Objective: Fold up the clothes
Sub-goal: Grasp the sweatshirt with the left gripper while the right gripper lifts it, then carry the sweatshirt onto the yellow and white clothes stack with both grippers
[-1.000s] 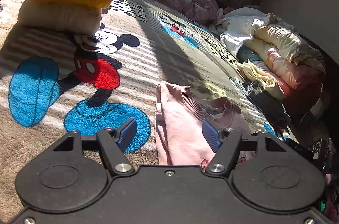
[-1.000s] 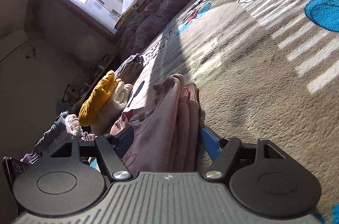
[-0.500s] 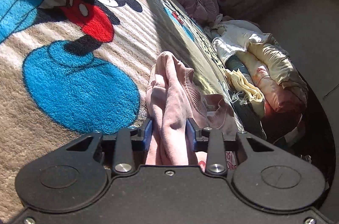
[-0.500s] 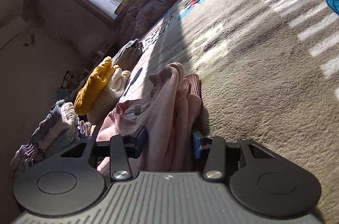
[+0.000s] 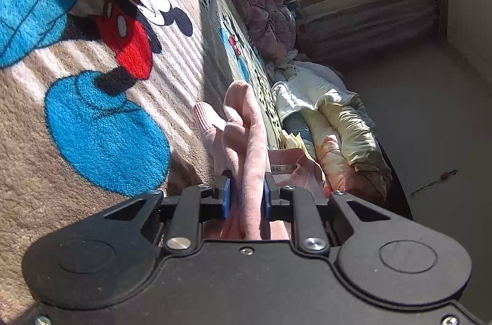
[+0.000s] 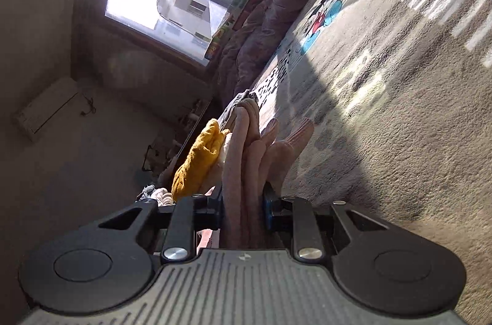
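Left gripper (image 5: 245, 197) and right gripper (image 6: 243, 206), each clenched on bunched folds of the pink sweater (image 5: 246, 137), which passes between the blue pads and stands forward of both jaws, above the cartoon-print blanket (image 5: 101, 122), near the yellow folded garment (image 6: 196, 159).

Pink sweatshirt (image 5: 246, 140), bunched in thick folds, ribbed cuffs showing, lifted off patterned blanket (image 5: 92, 125)

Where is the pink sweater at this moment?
The pink sweater is bunched between both grippers, the left gripper and the right gripper, above the cartoon blanket, near the yellow garment.
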Action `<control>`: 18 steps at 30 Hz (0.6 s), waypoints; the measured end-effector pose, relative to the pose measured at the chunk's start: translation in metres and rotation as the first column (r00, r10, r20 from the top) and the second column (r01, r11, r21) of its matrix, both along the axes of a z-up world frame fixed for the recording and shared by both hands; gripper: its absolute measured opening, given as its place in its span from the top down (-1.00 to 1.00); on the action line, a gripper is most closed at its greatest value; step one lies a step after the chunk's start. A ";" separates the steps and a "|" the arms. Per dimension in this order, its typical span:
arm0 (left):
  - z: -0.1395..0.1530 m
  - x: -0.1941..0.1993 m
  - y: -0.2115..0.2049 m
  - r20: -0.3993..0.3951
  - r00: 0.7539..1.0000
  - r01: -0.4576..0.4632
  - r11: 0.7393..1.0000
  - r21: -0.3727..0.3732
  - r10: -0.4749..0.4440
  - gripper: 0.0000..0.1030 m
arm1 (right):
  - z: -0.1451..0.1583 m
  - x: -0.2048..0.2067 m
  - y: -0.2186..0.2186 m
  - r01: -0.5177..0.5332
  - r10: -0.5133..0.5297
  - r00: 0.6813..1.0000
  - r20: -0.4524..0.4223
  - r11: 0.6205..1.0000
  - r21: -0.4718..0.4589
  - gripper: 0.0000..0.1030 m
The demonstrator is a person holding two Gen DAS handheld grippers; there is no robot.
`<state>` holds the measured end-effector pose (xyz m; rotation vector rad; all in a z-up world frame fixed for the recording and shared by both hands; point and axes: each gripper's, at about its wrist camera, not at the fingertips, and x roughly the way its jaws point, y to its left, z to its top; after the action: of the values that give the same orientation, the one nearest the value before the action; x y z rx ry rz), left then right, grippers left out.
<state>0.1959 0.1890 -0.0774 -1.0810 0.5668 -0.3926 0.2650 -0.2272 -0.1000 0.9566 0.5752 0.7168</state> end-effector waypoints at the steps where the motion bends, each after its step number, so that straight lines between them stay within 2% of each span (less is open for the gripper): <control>1: 0.005 -0.004 0.009 0.014 1.000 -0.016 1.000 -0.006 0.016 0.65 | 0.007 0.001 0.008 -0.011 0.011 1.000 0.010 1.000 0.004 0.50; 4: 0.021 -0.017 0.038 0.064 0.995 -0.077 0.997 -0.009 0.077 0.65 | 0.022 0.009 0.034 -0.042 0.040 0.999 0.030 0.997 0.070 0.50; 7: 0.042 -0.029 0.070 0.147 0.978 -0.149 0.989 -0.003 0.148 0.65 | 0.040 0.030 0.071 -0.107 0.102 0.993 0.062 0.990 0.087 0.51; 12: 0.065 -0.022 0.126 0.226 0.933 -0.275 0.960 -0.047 0.279 0.65 | 0.080 0.073 0.140 -0.213 0.203 0.966 0.158 0.975 0.055 0.52; 15: 0.088 -0.002 0.151 0.293 0.901 -0.330 0.944 -0.017 0.321 0.65 | 0.107 0.098 0.179 -0.227 0.210 0.950 0.232 0.972 0.052 0.53; 18: 0.105 0.022 0.176 0.360 0.861 -0.372 0.927 -0.037 0.360 0.65 | 0.129 0.120 0.211 -0.224 0.202 0.927 0.317 0.974 0.034 0.53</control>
<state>0.2178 0.3650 0.0271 -1.0257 0.0325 -0.2357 0.3850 -0.0162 0.0294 0.8295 0.3784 1.0684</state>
